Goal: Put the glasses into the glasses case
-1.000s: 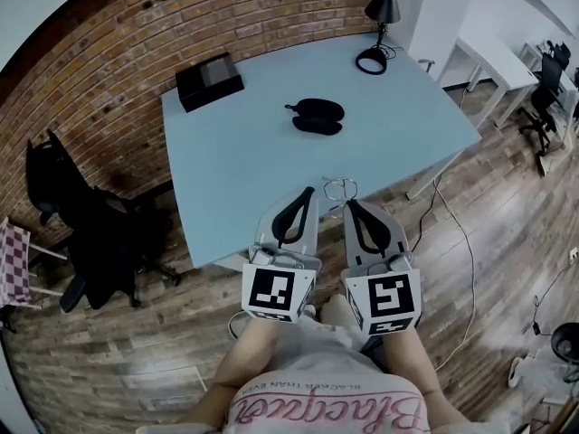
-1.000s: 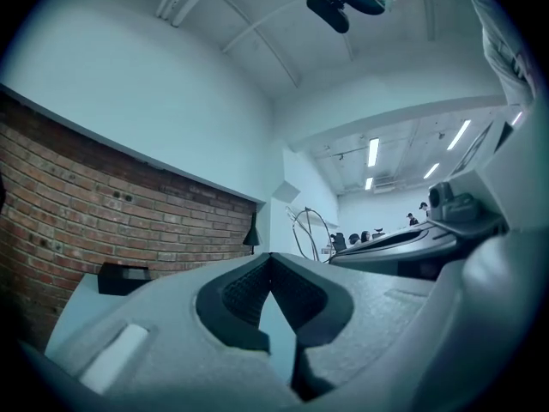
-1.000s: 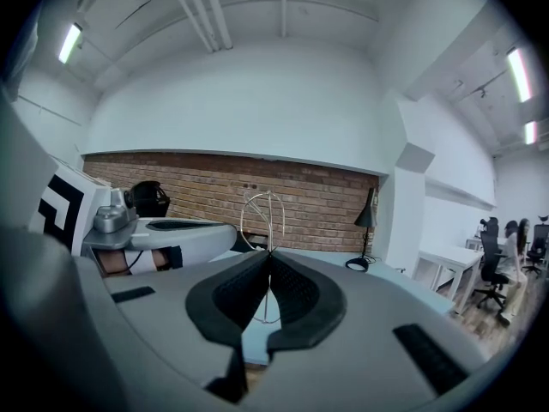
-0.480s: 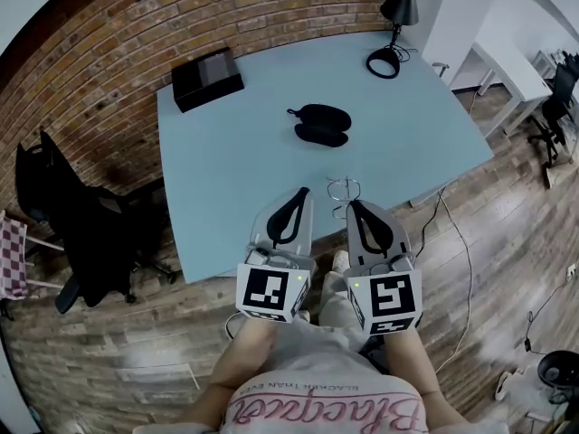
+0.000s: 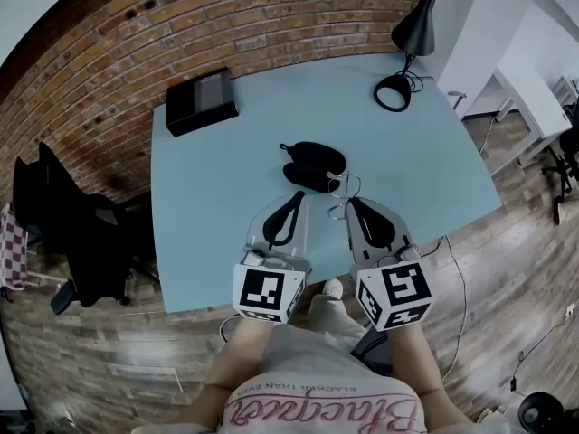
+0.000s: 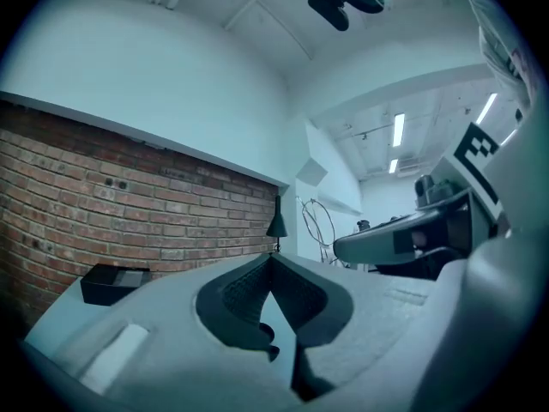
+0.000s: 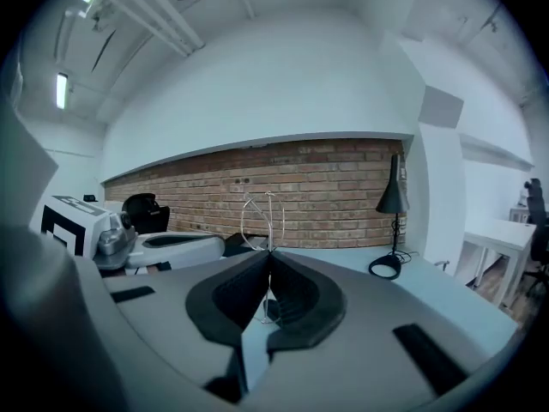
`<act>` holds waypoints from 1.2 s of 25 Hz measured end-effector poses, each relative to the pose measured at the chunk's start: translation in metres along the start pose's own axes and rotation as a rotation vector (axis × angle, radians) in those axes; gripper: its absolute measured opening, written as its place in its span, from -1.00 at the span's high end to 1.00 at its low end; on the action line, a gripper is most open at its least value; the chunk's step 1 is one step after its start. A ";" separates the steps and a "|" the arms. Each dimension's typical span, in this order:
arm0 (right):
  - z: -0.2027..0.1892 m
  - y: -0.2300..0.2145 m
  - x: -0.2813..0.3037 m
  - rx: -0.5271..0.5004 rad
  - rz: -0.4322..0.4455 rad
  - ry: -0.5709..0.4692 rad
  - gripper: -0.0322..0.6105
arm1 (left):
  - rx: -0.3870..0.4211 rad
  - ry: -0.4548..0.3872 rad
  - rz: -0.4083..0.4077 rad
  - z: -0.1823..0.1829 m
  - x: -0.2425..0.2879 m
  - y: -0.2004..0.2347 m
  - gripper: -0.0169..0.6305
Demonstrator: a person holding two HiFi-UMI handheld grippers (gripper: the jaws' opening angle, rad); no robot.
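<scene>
A black glasses case (image 5: 313, 165) lies open on the pale blue table (image 5: 208, 188), its two halves side by side. My right gripper (image 5: 348, 203) is shut on thin wire-framed glasses (image 5: 341, 189), held just to the near right of the case. In the right gripper view the glasses (image 7: 262, 221) stand up from the closed jaw tips (image 7: 269, 252). My left gripper (image 5: 298, 196) hovers shut and holds nothing, just short of the case. In the left gripper view its jaws (image 6: 273, 257) meet, with the glasses (image 6: 318, 227) and the right gripper (image 6: 403, 239) off to the right.
A black box (image 5: 201, 100) sits at the table's far left corner. A black desk lamp (image 5: 409, 52) stands at the far right corner. A black office chair (image 5: 68, 233) is left of the table, and a brick wall (image 5: 181, 25) runs behind it.
Both grippers have moved forward from the table's near edge out over the table, up to the case. The right gripper still grips the glasses.
</scene>
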State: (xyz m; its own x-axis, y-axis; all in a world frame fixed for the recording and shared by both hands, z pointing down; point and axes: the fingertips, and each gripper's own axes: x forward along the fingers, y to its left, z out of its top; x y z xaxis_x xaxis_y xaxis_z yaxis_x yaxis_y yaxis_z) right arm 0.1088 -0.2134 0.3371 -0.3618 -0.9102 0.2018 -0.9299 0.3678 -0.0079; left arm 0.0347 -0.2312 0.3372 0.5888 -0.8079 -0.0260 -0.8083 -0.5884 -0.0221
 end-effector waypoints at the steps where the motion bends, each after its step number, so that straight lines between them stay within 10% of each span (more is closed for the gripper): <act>1: 0.003 -0.012 0.008 -0.007 0.009 0.001 0.86 | 0.002 0.007 0.012 -0.002 0.012 0.001 0.94; 17: -0.017 -0.066 0.106 -0.120 0.115 0.123 0.86 | 0.012 0.059 0.115 -0.025 0.106 0.039 0.94; 30: -0.087 -0.058 0.187 -0.409 0.214 0.438 0.86 | -0.079 0.160 0.089 -0.077 0.121 0.094 0.94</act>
State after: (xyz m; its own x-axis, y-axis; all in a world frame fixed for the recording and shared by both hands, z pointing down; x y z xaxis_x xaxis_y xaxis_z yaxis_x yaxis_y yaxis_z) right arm 0.1008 -0.3881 0.4606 -0.3953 -0.6782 0.6194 -0.7081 0.6546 0.2648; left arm 0.0303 -0.3870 0.4094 0.5119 -0.8484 0.1348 -0.8587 -0.5098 0.0520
